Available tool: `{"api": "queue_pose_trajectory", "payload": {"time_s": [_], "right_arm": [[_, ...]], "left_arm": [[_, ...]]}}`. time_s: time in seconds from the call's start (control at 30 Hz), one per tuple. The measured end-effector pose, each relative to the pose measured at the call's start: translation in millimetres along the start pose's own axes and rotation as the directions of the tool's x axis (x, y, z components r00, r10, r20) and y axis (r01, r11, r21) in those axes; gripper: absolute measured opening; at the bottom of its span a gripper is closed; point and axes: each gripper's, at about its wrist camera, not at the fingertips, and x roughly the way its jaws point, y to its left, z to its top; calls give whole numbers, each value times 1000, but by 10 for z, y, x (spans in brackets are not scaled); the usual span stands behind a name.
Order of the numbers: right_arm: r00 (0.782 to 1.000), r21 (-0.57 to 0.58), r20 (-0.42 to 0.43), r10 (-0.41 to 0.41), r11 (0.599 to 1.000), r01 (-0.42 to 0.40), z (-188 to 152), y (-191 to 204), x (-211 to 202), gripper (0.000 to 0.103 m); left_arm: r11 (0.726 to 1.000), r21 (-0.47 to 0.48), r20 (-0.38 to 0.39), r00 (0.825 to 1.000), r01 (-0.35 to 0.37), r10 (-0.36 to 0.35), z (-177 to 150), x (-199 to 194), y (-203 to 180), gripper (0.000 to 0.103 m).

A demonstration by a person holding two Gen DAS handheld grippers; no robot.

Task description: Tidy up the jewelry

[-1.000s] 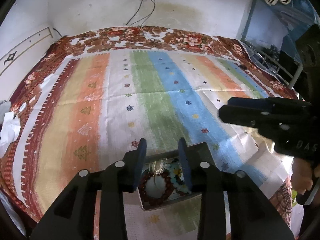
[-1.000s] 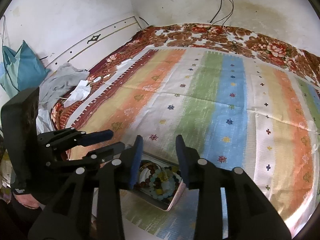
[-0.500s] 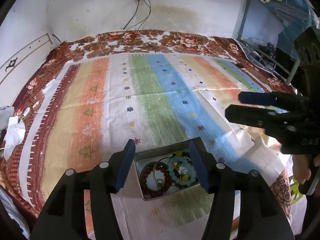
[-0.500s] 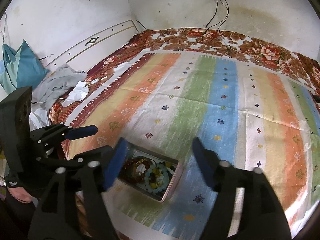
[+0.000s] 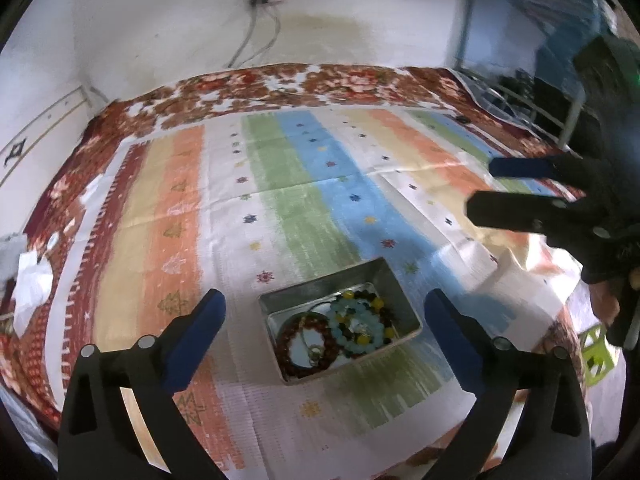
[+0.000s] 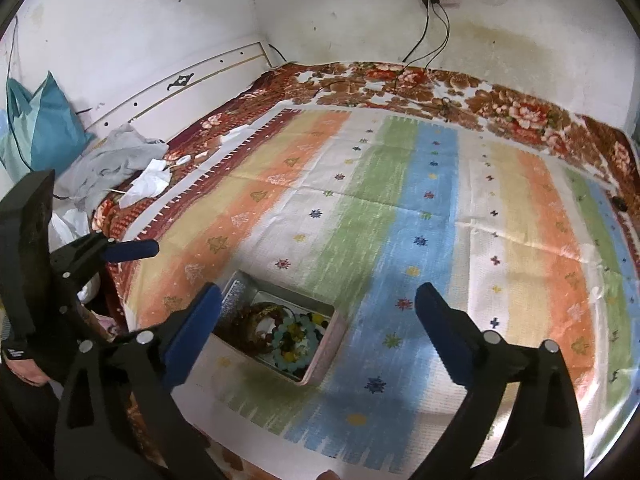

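Observation:
A small metal tin (image 5: 394, 286) sits on the striped cloth near the bed's front edge. It holds a brown bead bracelet (image 5: 290, 340), a pale green and yellow bead bracelet (image 5: 352, 326) and a thin ring-like piece. The tin also shows in the right wrist view (image 6: 324, 350). My left gripper (image 5: 324, 328) is open and empty, raised above the tin with its blue pads wide apart. My right gripper (image 6: 318, 320) is open and empty, also above the tin. Each gripper shows from the side in the other's view: the right one (image 5: 520, 192), the left one (image 6: 132, 250).
The striped cloth (image 6: 400, 200) lies over a floral blanket (image 6: 440, 84) on a bed against white walls. Grey clothing and white tissues (image 6: 120, 168) lie at the left edge by a headboard. A teal bag (image 6: 40, 128) hangs far left. A metal rack (image 5: 520, 92) stands at right.
Both grippers opened from narrow to wide and rose away from the tin. The tin now shows whole between the fingers, with the bracelets lying inside.

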Motion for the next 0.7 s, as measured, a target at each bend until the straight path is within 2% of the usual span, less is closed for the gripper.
{"api": "queue_pose_trajectory", "payload": {"time_s": [0.17,0.53,0.7], "right_arm": [[1000,-5,9,-21,1000,21,-12,2,-74,98],[999,-5,11,-30,1000,30,-73,-7,-157,98],[1000,-1,3,4,1000,-4,-103,23,-188,98]], "left_arm": [[1000,30,-37,999,-7,8,-23,28,-86,98],[997,-18,-6,997,-71,71,-39,-133,-9,98],[995,-15,-4,995,-100,100,-37,-140,-16,98]]}}
